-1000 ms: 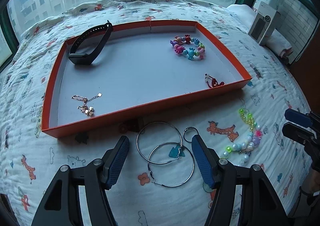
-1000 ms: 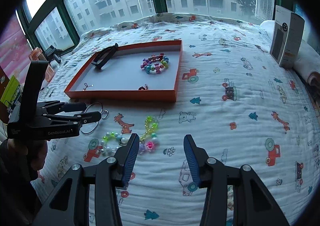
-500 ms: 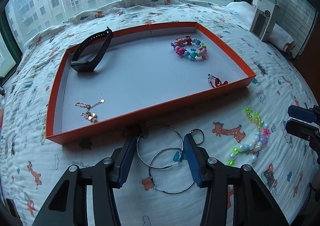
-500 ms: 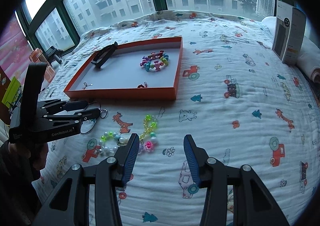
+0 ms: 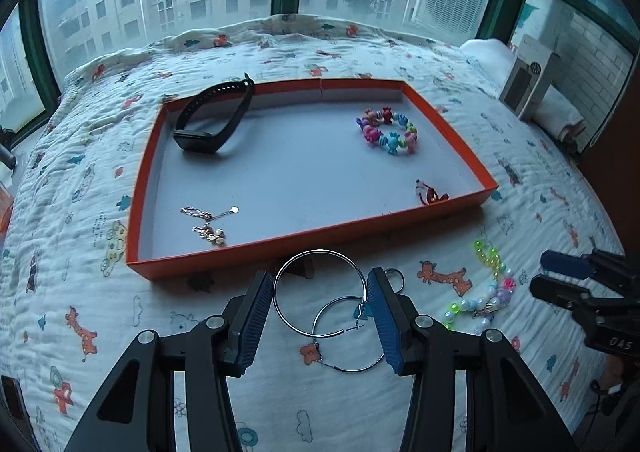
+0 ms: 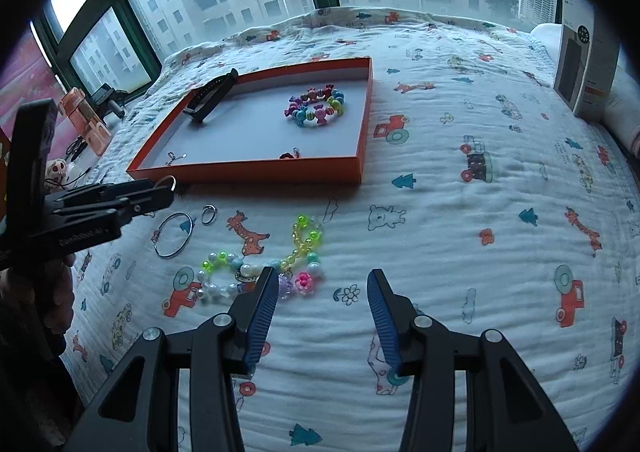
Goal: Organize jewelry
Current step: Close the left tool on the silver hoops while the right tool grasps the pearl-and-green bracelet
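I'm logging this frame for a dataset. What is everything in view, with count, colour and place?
tray: one, orange rim, grey floor, on the bed
smart band: one, black, tray's far left
candy-bead bracelet: one, multicoloured, tray's far right
chain bracelet: one, gold-toned, tray's near left
small charm: one, red and white, tray's near right corner
hoop earrings: two, silver, on the quilt before the tray
small ring: one, silver, beside the hoops
beaded bracelets: tangled, pastel and neon, on the quilt
quilt: one, white, cartoon print
box: one, white, far right
left gripper: fingers around one hoop
right gripper: open, beside the beads
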Tool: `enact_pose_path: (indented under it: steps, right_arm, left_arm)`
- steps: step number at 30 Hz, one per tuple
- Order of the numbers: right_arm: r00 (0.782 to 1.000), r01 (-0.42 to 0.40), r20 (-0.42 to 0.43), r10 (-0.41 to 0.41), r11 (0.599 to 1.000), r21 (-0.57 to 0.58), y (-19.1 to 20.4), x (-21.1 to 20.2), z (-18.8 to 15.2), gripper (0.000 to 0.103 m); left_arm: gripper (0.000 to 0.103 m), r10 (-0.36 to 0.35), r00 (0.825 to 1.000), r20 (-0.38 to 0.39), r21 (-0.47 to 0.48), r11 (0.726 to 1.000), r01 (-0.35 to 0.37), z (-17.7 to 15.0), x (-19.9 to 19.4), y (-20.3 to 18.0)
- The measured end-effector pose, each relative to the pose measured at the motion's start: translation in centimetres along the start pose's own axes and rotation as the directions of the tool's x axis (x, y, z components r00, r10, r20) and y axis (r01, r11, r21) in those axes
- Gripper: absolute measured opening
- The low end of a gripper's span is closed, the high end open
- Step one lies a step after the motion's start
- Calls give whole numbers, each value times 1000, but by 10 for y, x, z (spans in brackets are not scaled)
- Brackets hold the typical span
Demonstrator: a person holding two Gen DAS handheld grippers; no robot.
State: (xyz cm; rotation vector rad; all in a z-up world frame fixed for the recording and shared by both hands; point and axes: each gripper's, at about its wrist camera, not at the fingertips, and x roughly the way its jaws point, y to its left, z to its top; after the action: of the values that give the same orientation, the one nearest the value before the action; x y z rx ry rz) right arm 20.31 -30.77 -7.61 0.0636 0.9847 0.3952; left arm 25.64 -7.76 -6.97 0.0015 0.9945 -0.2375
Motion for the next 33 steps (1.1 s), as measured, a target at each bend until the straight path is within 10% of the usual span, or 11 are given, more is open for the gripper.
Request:
enact_pose_path:
  steps: [14,33]
  right_arm:
    - [999,-26,-33,25,998,-55,22,12,7,29]
    - [992,-71,-106,66,996,-45,37,30,5,27]
  left_arm:
    - [52,-18,1000,17,-33,999,19,-7,-15,18]
    - [52,-19,1000,12,-54,998,20,-11,-11,29]
